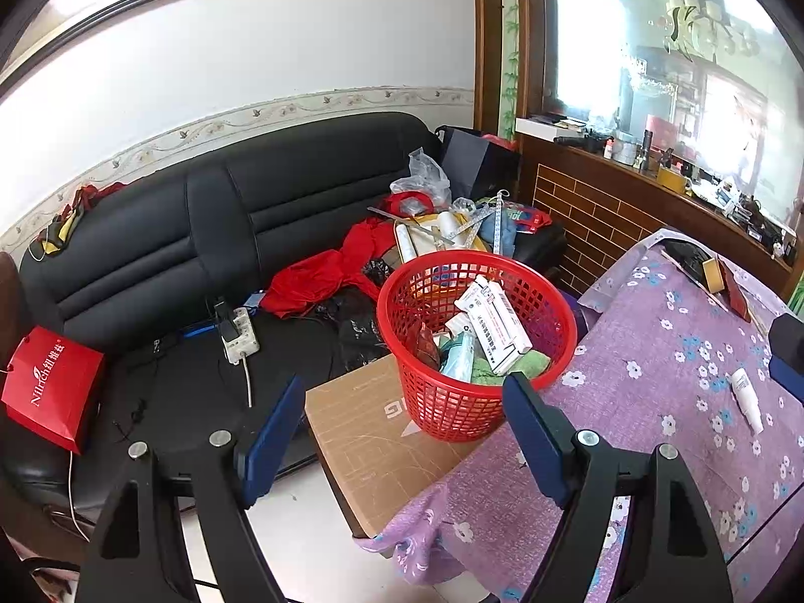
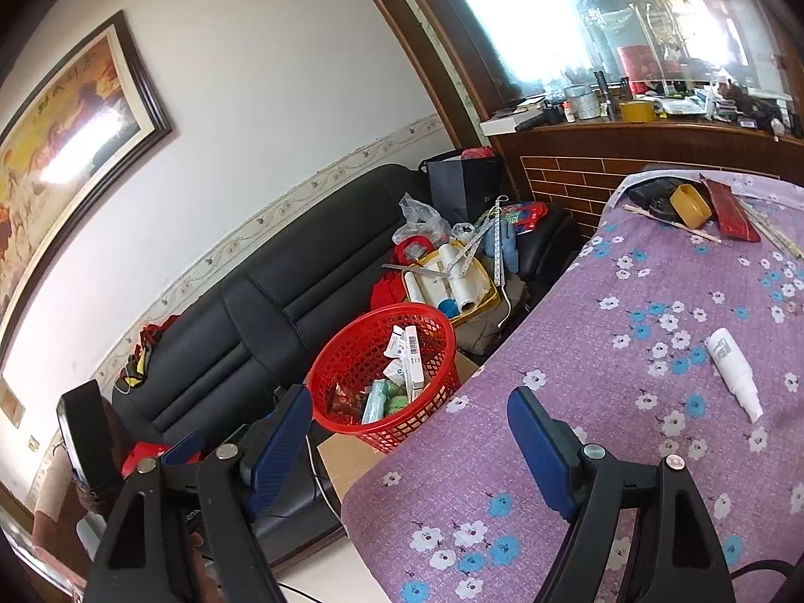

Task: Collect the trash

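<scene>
A red mesh basket (image 1: 452, 402) stands on a cardboard box (image 1: 367, 447) beside the table; it also shows in the right wrist view (image 2: 352, 352). It holds white cartons (image 1: 495, 324), a green cloth and wrappers. A white bottle (image 1: 747, 398) lies on the purple flowered tablecloth (image 1: 653, 352), and also shows in the right wrist view (image 2: 733, 369). My left gripper (image 1: 402, 432) is open and empty, just in front of the basket. My right gripper (image 2: 409, 444) is open and empty over the table's near edge, left of the bottle.
A black sofa (image 1: 201, 231) behind the basket carries red cloth, a power strip (image 1: 238, 331), a red bag (image 1: 47, 387) and a heap of clutter. A yellow box (image 2: 691, 206) and a red packet (image 2: 731, 211) lie at the table's far end.
</scene>
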Action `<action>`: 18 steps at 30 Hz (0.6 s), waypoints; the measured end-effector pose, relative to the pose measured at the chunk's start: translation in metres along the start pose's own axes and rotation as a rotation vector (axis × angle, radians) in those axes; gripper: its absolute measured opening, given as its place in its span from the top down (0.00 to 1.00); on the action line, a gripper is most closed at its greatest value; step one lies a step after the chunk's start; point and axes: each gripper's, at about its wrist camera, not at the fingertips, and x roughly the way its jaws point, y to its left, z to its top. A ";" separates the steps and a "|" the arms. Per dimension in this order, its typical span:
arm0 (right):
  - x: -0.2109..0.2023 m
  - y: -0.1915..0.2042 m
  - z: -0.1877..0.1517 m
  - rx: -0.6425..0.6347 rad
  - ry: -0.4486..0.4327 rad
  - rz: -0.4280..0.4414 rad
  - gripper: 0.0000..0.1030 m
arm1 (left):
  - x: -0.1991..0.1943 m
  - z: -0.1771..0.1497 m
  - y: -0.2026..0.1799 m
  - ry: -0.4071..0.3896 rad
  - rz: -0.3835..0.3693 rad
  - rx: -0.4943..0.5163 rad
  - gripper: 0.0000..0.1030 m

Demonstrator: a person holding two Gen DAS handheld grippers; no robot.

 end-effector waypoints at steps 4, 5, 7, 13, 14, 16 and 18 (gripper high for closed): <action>0.003 0.003 0.000 -0.009 0.003 0.000 0.20 | 0.003 0.000 0.002 0.009 -0.005 -0.004 0.21; 0.003 0.003 0.001 -0.008 0.003 0.000 0.20 | 0.003 -0.001 0.003 0.010 -0.005 -0.004 0.21; 0.005 0.003 0.001 -0.007 0.007 0.000 0.20 | 0.004 -0.001 0.004 0.012 -0.007 -0.004 0.21; 0.007 0.004 0.001 -0.011 0.013 0.001 0.20 | 0.004 -0.001 0.005 0.013 -0.010 -0.008 0.21; 0.007 0.005 0.001 -0.012 0.014 0.001 0.20 | 0.004 -0.001 0.005 0.013 -0.011 -0.009 0.21; 0.008 0.005 0.001 -0.012 0.013 0.000 0.20 | 0.005 -0.001 0.005 0.015 -0.012 -0.008 0.21; 0.008 0.005 0.001 -0.012 0.013 0.001 0.20 | 0.006 -0.001 0.005 0.021 -0.019 -0.010 0.21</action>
